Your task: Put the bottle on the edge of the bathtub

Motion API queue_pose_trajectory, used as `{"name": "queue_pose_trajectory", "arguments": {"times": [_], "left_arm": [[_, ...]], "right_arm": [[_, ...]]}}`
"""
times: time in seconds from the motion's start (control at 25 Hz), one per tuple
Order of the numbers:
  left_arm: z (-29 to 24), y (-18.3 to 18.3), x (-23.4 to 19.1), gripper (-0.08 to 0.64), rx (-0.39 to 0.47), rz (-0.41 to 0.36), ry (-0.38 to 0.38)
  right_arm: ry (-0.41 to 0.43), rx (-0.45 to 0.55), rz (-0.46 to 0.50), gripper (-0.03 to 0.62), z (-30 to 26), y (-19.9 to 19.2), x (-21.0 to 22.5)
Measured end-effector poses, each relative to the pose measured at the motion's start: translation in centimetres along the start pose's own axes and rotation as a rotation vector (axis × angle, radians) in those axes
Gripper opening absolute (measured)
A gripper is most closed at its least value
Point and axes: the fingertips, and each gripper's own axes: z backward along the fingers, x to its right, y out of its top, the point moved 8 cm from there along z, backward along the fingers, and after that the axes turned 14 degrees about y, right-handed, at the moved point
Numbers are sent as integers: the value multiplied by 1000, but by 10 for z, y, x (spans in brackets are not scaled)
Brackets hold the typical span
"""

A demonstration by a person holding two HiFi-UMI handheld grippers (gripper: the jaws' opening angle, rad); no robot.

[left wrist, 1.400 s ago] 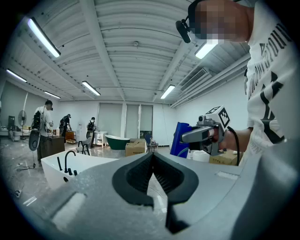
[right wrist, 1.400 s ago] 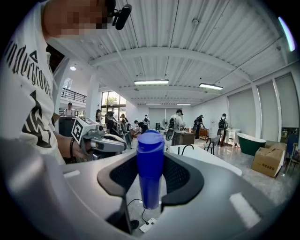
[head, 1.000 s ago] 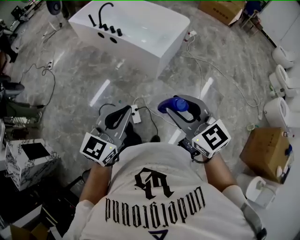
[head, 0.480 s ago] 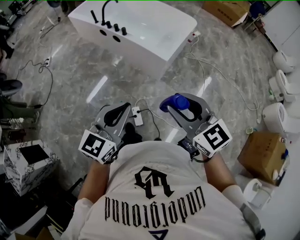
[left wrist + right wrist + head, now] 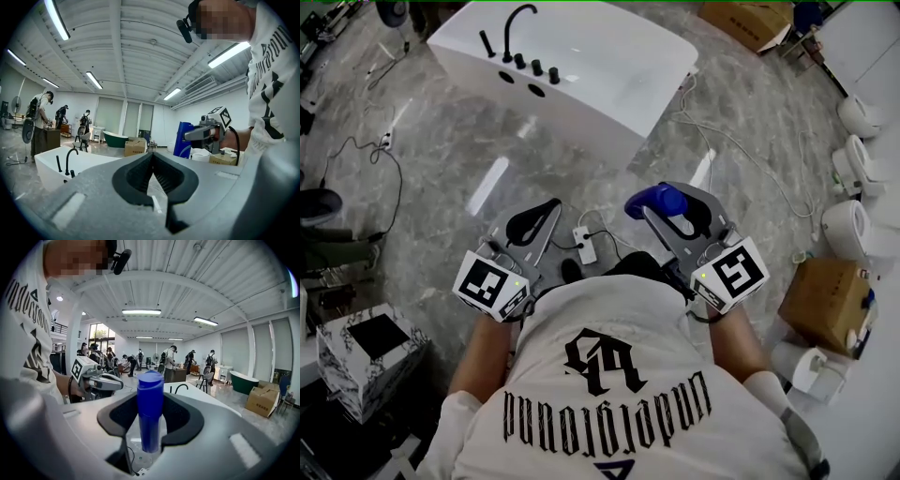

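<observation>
Right gripper [image 5: 664, 199] clamped on blue bottle [image 5: 645, 202], left gripper [image 5: 551, 206] closed (empty), white bathtub [image 5: 600, 84] ahead

Grey marble floor [image 5: 459, 150] beneath me
A white bathtub [image 5: 600, 84] stands ahead; a power strip [image 5: 584, 246] lies near my feet, a cardboard box [image 5: 825, 305] and toilets [image 5: 847, 225] to my right.

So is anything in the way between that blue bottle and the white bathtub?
Nothing visible does. The bottle, held in the right gripper, has only open marble floor up to the bathtub; a thin white cable lies flat beside that path.
</observation>
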Motion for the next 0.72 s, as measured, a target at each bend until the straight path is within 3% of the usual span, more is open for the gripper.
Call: {"name": "queue_pose_trajectory", "arguments": {"times": [0.36,0.72], "left_arm": [[-42,-4,-34,8,-20,8,17],[-141,3,-47,8,-42,31,114]], "right_arm": [[16,1,-10,153,-34,-3,57],[101,14,4,153,-44,-4,179]]}}
